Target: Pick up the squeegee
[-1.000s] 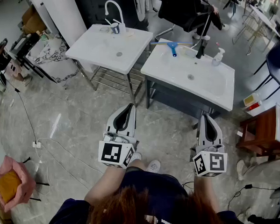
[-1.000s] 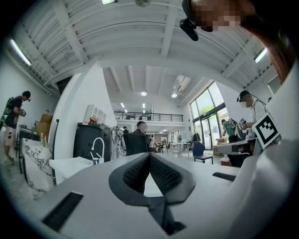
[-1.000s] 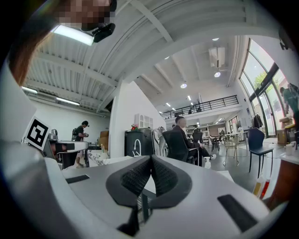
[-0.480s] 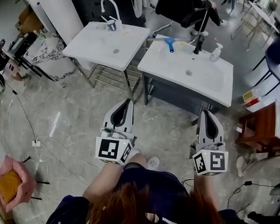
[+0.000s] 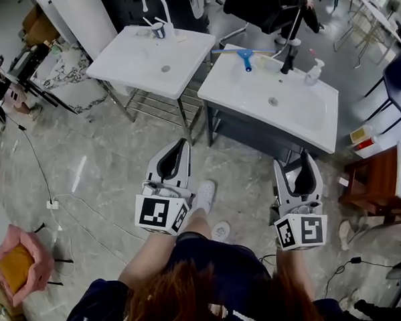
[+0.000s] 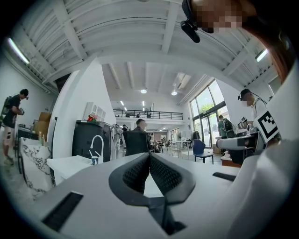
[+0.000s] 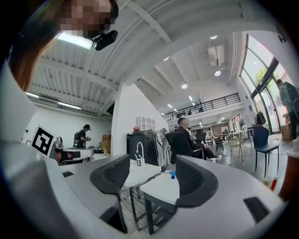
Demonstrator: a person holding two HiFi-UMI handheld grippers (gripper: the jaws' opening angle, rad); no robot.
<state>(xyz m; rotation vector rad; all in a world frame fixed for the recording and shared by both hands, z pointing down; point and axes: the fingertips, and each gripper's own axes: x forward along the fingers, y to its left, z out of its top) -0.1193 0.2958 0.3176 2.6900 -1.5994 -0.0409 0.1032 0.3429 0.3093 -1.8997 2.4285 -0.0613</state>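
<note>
The right claw [image 5: 298, 161] had sprung apart since a second earlier, when its jaws met. They were opening, with nothing between them. A white shoe [image 5: 204, 195] had stepped forward between the two claws. Each claw was held level and pointing ahead, with its marker cube toward the person. The left claw [image 5: 183, 145] had its ribbed black pads closed together, empty. The squeegee [image 5: 245, 55], a blue handle with a long thin blade, lay well ahead of the right claw and slightly to its left. It rested at the far edge of a smooth white sink [image 5: 250, 87].
</note>
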